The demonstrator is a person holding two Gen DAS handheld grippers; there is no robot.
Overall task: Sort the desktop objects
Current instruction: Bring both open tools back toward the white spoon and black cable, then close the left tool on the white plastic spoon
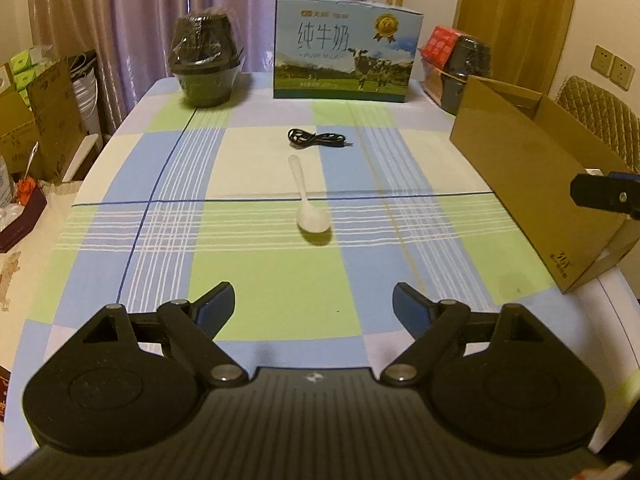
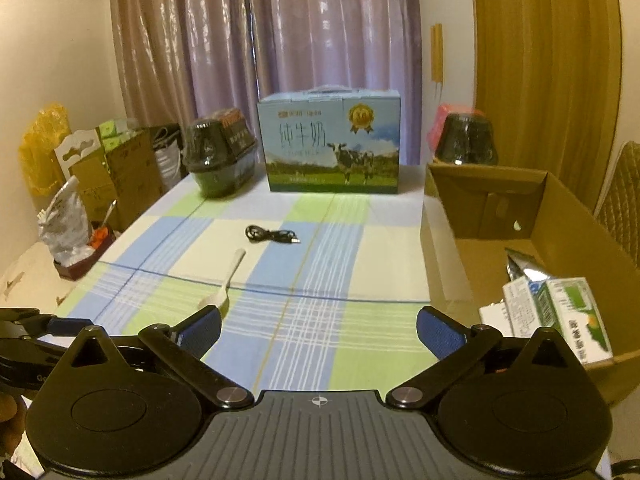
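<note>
Dim, warm yellowish indoor light; soft shadows; slight blur; strong fisheye bending at edges.

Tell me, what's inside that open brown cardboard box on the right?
In the cardboard box lie a green-and-white carton, a whitish packet beside it and a silvery pouch behind. Whatever lies beneath them or against the near wall is hidden.

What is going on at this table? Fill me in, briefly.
A person is sorting desktop things with a handheld gripper in each hand. Both the left gripper and the right gripper are open and hold nothing, above the near part of the checked tablecloth. A white plastic spoon and a coiled black cable lie loose mid-table. The open brown cardboard box on the right already holds some cartons.
</note>
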